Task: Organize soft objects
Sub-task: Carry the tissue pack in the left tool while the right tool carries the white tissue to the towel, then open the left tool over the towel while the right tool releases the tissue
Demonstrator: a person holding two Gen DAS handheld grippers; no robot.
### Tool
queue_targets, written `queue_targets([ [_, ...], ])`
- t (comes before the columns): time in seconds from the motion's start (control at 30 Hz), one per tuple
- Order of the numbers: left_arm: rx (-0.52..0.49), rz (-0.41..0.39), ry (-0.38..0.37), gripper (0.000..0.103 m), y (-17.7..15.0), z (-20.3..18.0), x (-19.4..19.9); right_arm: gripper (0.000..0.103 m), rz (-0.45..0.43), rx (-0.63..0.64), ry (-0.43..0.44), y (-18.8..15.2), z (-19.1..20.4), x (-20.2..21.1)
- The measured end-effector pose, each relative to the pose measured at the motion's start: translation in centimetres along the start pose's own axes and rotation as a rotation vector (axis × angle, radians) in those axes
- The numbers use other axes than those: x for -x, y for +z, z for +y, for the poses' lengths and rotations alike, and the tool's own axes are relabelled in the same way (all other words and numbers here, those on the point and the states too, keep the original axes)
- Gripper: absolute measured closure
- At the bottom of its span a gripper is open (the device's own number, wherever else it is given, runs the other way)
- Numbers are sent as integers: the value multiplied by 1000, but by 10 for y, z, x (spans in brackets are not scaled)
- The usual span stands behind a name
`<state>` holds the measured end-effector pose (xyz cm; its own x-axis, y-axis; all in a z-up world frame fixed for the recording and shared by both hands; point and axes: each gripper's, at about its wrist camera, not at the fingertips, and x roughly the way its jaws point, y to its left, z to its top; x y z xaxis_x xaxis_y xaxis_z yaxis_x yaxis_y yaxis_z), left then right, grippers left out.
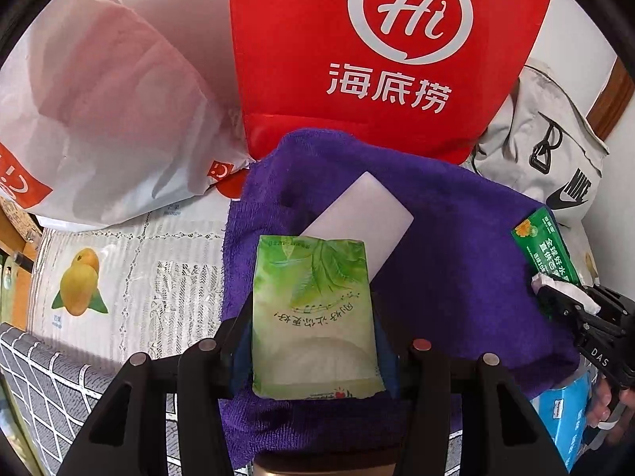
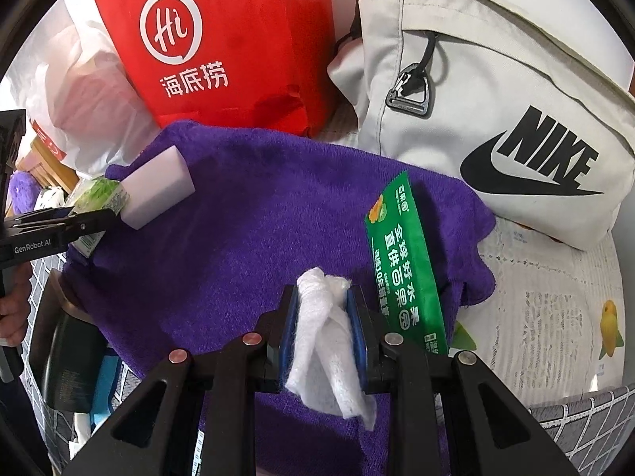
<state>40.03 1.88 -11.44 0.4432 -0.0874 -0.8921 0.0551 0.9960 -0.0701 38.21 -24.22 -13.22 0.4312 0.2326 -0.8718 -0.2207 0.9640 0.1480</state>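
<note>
A purple towel (image 1: 456,238) (image 2: 246,206) lies spread over the table. My left gripper (image 1: 313,341) is shut on a green tissue pack (image 1: 313,313), held just above the towel; the same pack (image 2: 101,194) and gripper show at the left edge of the right wrist view. A white sponge block (image 1: 357,214) (image 2: 158,194) lies on the towel right behind the pack. My right gripper (image 2: 321,317) is shut on a crumpled white cloth (image 2: 325,341), over the towel's near side. A green wet-wipe packet (image 2: 405,261) (image 1: 543,250) lies on the towel just right of it.
A red bag (image 1: 377,51) (image 2: 238,39) stands behind the towel. A white plastic bag (image 1: 111,111) sits left of it, and a grey backpack (image 2: 496,91) (image 1: 555,146) to the right. A blue box (image 1: 563,424) pokes out under the towel's edge. A lace tablecloth (image 1: 131,269) covers the table.
</note>
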Motion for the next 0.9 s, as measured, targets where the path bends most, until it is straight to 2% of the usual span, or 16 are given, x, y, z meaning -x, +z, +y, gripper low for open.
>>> queue_targets([
  [0.17, -8, 7, -2, 53, 0, 0, -1, 77, 8, -1, -4, 0, -2, -1],
  [0.3, -10, 17, -8, 46, -2, -1, -1, 76, 11, -3, -1, -2, -3, 1],
  [0.4, -8, 12, -20, 39, -4, -1, 3, 68, 8, -6, 3, -4, -4, 4],
  [0.47, -10, 5, -17, 38, -5, -2, 7, 59, -6, -4, 2, -5, -4, 9],
  [0.6, -5, -5, -6, 37, -7, -1, 19, 53, -23, 5, 1, -6, -3, 19],
  [0.9, 4, -35, 5, 37, -22, 1, 52, 52, -82, 8, 3, -12, 4, 56],
])
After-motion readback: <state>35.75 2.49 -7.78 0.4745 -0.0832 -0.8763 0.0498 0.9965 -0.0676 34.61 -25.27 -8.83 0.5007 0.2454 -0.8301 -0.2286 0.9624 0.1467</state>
